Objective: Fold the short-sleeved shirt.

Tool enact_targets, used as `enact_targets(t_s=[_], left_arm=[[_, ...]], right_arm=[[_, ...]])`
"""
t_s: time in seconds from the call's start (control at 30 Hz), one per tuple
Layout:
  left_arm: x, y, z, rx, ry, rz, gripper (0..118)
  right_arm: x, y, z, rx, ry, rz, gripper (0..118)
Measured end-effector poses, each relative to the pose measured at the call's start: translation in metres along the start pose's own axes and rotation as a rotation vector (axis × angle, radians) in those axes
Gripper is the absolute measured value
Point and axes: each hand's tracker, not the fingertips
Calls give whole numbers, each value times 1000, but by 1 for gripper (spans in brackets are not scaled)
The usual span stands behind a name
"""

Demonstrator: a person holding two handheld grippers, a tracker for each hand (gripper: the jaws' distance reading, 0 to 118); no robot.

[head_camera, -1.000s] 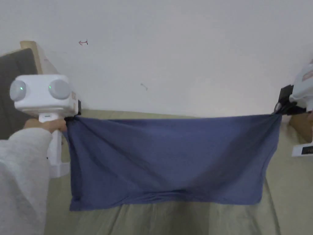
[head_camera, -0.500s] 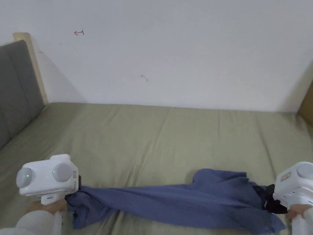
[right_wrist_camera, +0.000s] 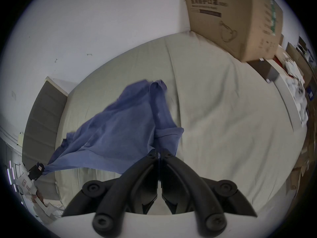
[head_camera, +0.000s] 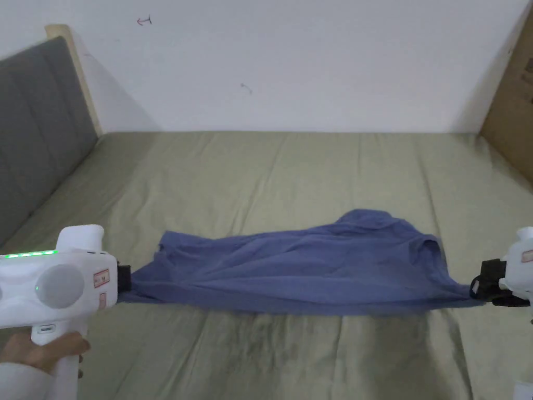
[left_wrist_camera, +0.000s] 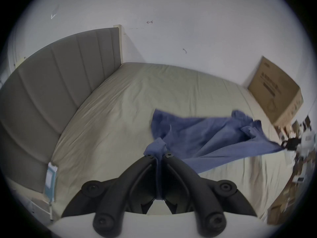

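The blue short-sleeved shirt (head_camera: 307,260) lies spread across the near part of the bed (head_camera: 291,166), stretched sideways between the two tongs. The left tongs (left_wrist_camera: 158,153) are pressed together on a bunched corner of the cloth, a small tuft of it poking out past the tips. The right tongs (right_wrist_camera: 159,153) are likewise pinching the opposite corner, the fabric running between their closed tips.

In the head view the near edge of the shirt runs almost straight from the left tongs (head_camera: 124,278) to the right tongs (head_camera: 481,287), pulled taut and lifted a little above the sheet, to judge by the shadow beneath it. The far part sags and rumples onto the bed, with one hump of cloth on the far right. Holding two corners well apart like this most likely serves to draw the wrinkles out and lay the shirt flat before any fold is made.

No fold seems to be made yet, so the task looks to be in its early, spreading stage. The next step probably calls for lowering the taut edge evenly, so the rumpled far portion does not bunch further.

A grey headboard (head_camera: 36,130) stands at the left and a cardboard box (head_camera: 512,99) at the far right.
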Motion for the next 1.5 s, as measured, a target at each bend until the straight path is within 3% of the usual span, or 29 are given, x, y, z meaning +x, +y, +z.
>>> enact_targets(t_s=[0.13, 0.2, 0.3, 0.47, 0.5, 0.53, 0.57, 0.6, 0.63, 0.67, 0.7, 0.73, 0.8, 0.83, 0.9, 0.93, 0.97, 1.0, 1.03, 1.07, 1.13, 1.17, 1.23, 1.27, 1.37, 1.5], left_arm=[[-27, -78, 29, -50, -17, 41, 3], [-41, -110, 36, -104, -2, 82, 3], [-51, -153, 44, -114, 20, 31, 3], [-60, -183, 47, -92, 32, 39, 7], [-61, -184, 48, -95, 52, 48, 15], [-63, -186, 51, -109, 76, 58, 32], [-67, -184, 53, -116, 65, 68, 64], [-69, -185, 58, -122, 49, 79, 90], [-71, -188, 68, -85, 23, 111, 106], [-73, -190, 78, -47, 4, 130, 108], [-77, -190, 85, -44, -1, 133, 108], [-78, -192, 92, -44, -7, 135, 108], [-78, -197, 108, -35, -18, 145, 104], [-79, -199, 113, -10, -24, 149, 93], [-74, -209, 124, 1, -20, 148, 35], [-72, -215, 126, 1, -19, 149, 15], [-73, -222, 126, 6, -20, 150, 7], [-70, -225, 126, 5, -10, 153, 3], [-68, -230, 125, -9, 16, 145, 1], [-67, -232, 123, -12, 17, 141, 1], [-73, -235, 112, -12, 23, 135, 2], [-73, -232, 108, -9, 22, 133, 18], [-75, -225, 99, -19, 15, 106, 81], [-77, -220, 91, -26, 18, 117, 81], [-85, -207, 69, -34, -5, 186, 104], [-91, -201, 31, -100, -25, 220, 102]], right_arm=[[33, -91, 23, -35, 11, -120, 2], [42, -133, 31, -54, 10, -110, 2], [53, -184, 38, -86, -10, -100, 2], [65, -222, 36, -87, 10, -124, 2], [65, -223, 36, -78, 14, -131, 2], [63, -223, 39, -44, 18, -145, 2], [62, -222, 42, -4, 37, -156, 2], [60, -221, 46, -4, 31, -148, 7], [60, -217, 49, -9, 28, -144, 27], [56, -216, 53, -4, 27, -135, 66], [53, -217, 60, 29, 35, -109, 86], [49, -218, 67, 59, 39, -85, 89], [38, -223, 84, 126, 17, -12, 89], [32, -229, 92, 172, -4, 16, 88], [22, -244, 106, 236, -3, 65, 80], [18, -252, 110, 244, 3, 73, 61], [17, -260, 112, 249, 17, 64, 24], [16, -266, 111, 241, 12, 58, 6], [17, -272, 109, 223, 17, 40, 5], [19, -277, 105, 190, 50, 47, 4], [19, -285, 97, 165, 2, 65, 2], [20, -287, 92, 139, -10, 87, 2], [25, -287, 85, 127, -3, 64, 2], [29, -287, 82, 105, 13, 40, 2], [35, -284, 78, 101, 20, 6, 2], [38, -281, 74, 87, 3, 22, 2]])
